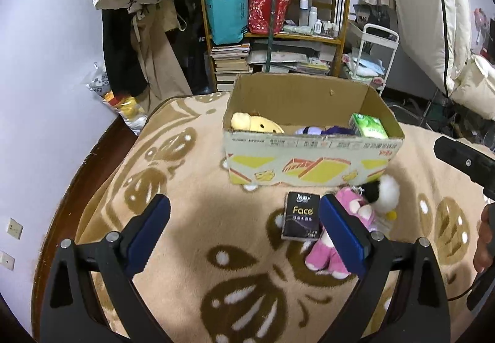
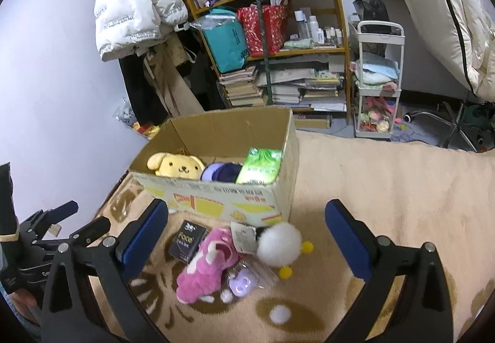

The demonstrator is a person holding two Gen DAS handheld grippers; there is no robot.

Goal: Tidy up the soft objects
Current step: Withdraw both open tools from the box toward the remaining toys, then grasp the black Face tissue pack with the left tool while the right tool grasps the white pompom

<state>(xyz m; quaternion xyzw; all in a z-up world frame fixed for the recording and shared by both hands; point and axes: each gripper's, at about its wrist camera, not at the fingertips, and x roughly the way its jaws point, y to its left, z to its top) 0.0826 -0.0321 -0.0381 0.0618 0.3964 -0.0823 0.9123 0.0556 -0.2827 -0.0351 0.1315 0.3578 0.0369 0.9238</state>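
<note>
In the left wrist view, the left gripper (image 1: 244,220) is hanging over the beige fleece blanket with brown cartoon print (image 1: 191,188), its blue-padded tongs standing spread wide with nothing between them. Just ahead, an open cardboard box with yellow printed panels (image 1: 309,162) is sitting on the blanket, holding a yellow plush dog (image 1: 255,123), a purple soft bundle (image 1: 321,130) and a green tissue pack (image 1: 368,126). In front of the box, a small black tissue pack marked "Face" (image 1: 300,216) is lying beside a pink plush toy (image 1: 346,219) and a white fluffy pompom toy with black and yellow bits (image 1: 383,194). The right tong is partly covering the pink plush toy.

In the right wrist view, the right gripper (image 2: 247,233) is hovering above the same heap, its tongs likewise gaping wide and pinching nothing. Between them, lower down on the blanket, the pink plush toy (image 2: 207,262) is lying against the black tissue pack (image 2: 187,241), the white pompom toy (image 2: 278,245) and a lilac pacifier-shaped item in clear wrap (image 2: 243,281). The cardboard box (image 2: 222,197) is standing just behind them.
</note>
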